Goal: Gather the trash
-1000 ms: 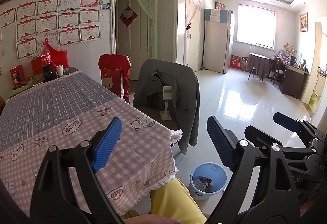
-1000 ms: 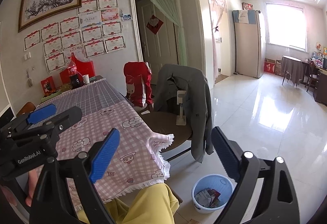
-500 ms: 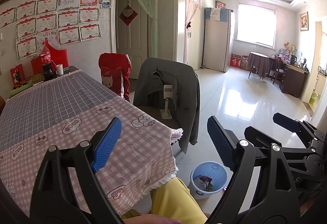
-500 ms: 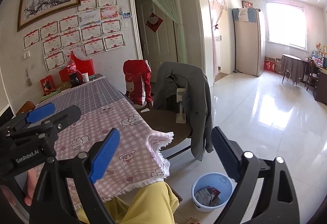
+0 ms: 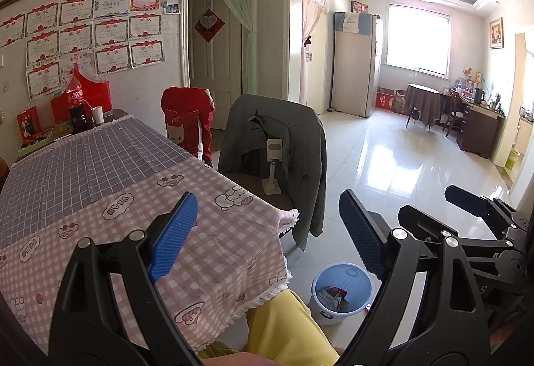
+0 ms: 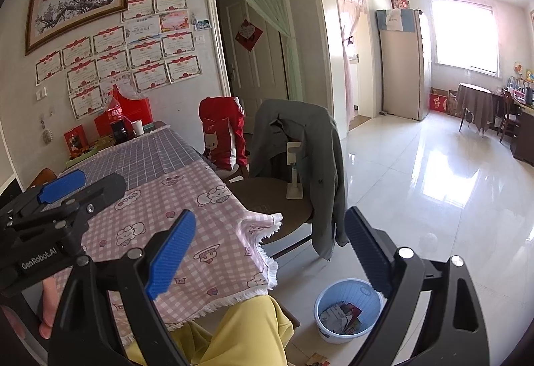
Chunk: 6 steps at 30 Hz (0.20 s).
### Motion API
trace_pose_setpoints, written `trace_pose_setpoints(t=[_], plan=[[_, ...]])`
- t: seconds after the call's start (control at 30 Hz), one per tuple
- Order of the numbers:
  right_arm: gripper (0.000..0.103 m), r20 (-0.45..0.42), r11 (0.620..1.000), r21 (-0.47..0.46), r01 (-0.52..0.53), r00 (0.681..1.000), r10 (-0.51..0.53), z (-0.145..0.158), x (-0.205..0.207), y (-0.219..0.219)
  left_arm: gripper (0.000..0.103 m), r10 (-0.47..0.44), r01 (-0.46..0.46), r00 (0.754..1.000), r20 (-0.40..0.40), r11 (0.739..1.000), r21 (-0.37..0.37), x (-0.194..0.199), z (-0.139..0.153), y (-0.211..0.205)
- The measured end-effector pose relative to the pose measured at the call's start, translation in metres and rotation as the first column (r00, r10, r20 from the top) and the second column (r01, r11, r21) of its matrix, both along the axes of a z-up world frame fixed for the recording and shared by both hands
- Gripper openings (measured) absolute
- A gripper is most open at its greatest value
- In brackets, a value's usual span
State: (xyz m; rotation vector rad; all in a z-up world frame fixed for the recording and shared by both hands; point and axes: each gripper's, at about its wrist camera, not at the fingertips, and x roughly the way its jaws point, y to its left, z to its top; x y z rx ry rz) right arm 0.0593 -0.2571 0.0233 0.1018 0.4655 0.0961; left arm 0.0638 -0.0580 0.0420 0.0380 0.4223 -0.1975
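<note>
We've got both claws up in the air over the table corner — left gripper point(image 5: 267, 232) is spread wide with nothing between its blue pads, and the right gripper point(image 6: 270, 249) is just as wide and just as empty.

The blue bin point(image 6: 348, 309) sits on the floor tiles at about 5 o'clock in the right wrist view, just beside the table's corner and near our yellow-trousered knee point(image 6: 247, 329). In it there's a small heap of trash point(image 6: 340, 317) — crumpled paper and some colourful wrappers, though it's too small to name them properly. From the left wrist the same bin point(image 5: 342, 292) shows at roughly 6 o'clock.

The pink checked tablecloth point(image 5: 133, 225) covers the near end of the table. Over at 10 o'clock, on the far end, a cola bottle point(image 5: 76, 105) stands next to a white cup point(image 5: 97, 115).
</note>
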Motion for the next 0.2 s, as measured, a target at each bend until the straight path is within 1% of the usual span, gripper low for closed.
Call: trace_pose_setpoints(t=[0.2], plan=[[0.089, -0.026, 1.000, 0.007, 0.000, 1.000, 0.001, -0.0031, 0.0073, 0.0038, 0.087, 0.010, -0.010, 1.000, -0.016, 1.000, 0.001, 0.0040, -0.0046, 0.0054]])
